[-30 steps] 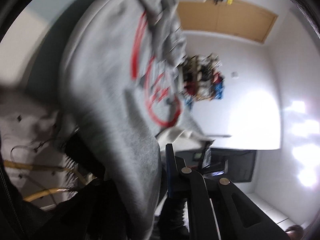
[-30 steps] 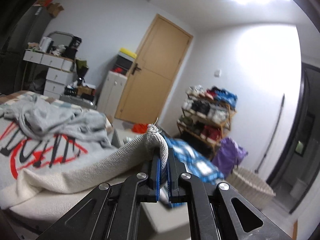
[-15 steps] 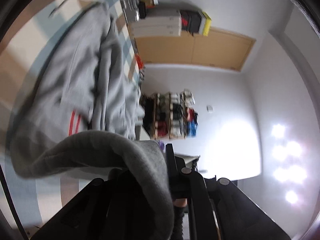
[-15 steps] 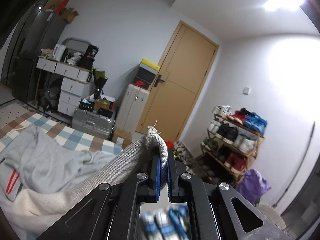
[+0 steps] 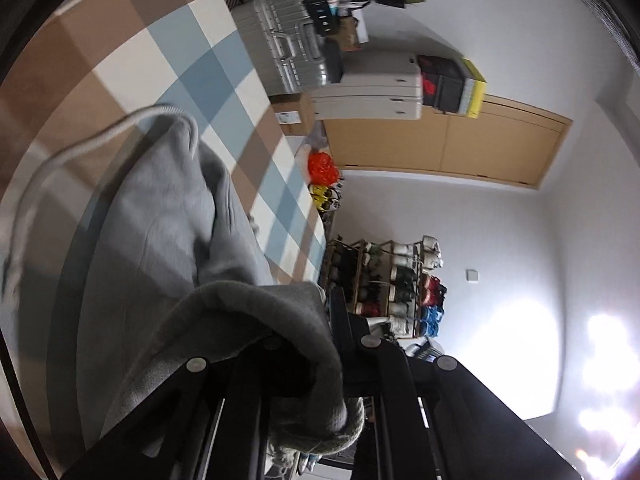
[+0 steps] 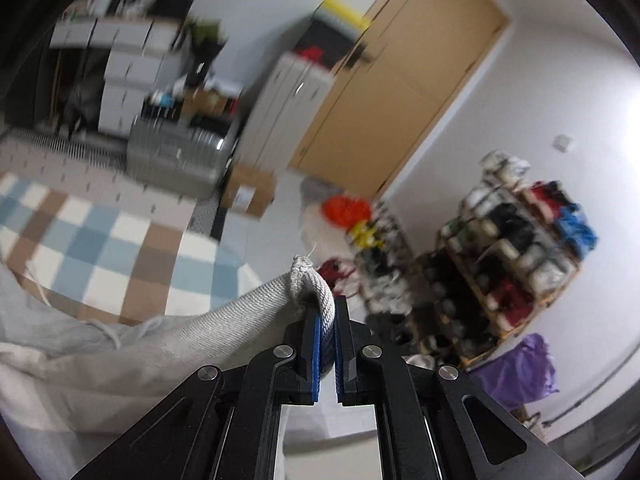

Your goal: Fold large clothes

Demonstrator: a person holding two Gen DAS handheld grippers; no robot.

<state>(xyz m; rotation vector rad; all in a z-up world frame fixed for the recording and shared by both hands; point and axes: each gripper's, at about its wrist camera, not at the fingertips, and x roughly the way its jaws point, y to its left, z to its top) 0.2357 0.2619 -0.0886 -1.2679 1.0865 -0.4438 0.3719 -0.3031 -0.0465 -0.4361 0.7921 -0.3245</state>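
Both hands are carrying the grey sweatshirt [image 5: 168, 240] across the bed [image 5: 132, 56]. A second ago the red printed circle on its front was facing the left camera and lying spread out beside the right one; now no print is showing in either view, and far more of the checked bedcover is lying bare beyond the cloth. The room behind the right gripper [image 6: 328, 330] is sliding sideways and blurring, so the sweep is quick. My reading is that the hem end is being drawn up and over the body of the garment, making a first big fold, with the laying-down not yet done.

The left gripper [image 5: 336, 344] is closed on a thick fold of the grey cloth, which is draping over its near finger and hiding most of it. The right gripper is clamped on a ribbed, cream-grey edge [image 6: 316, 292], which is looping up over the fingertips with a loose thread sticking out.

The sweatshirt is hanging between the two tools and trailing down onto the bedcover on the left side. It is looking heavy and soft, bunching into deep folds, with a pale drawcord [image 5: 60, 160] curving along its far left edge.
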